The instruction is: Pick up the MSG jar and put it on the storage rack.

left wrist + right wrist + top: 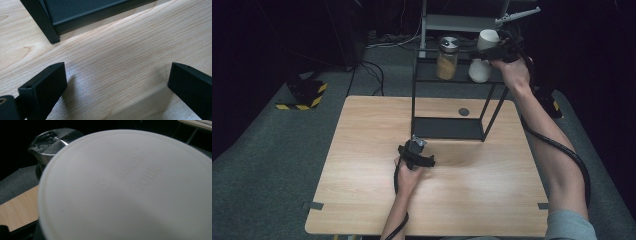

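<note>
The right gripper (493, 49) is clamped on a white bottle (482, 62), at the right end of the top shelf of a black wire rack (452, 75). In the right gripper view the bottle's white cap (130, 187) sits very close to the camera. Just beside the bottle stands a glass jar (447, 58) with a metal lid. The left gripper (418, 145) rests on the wooden counter (362, 150) near the rack's foot, its jaws wide apart and holding nothing.
</note>
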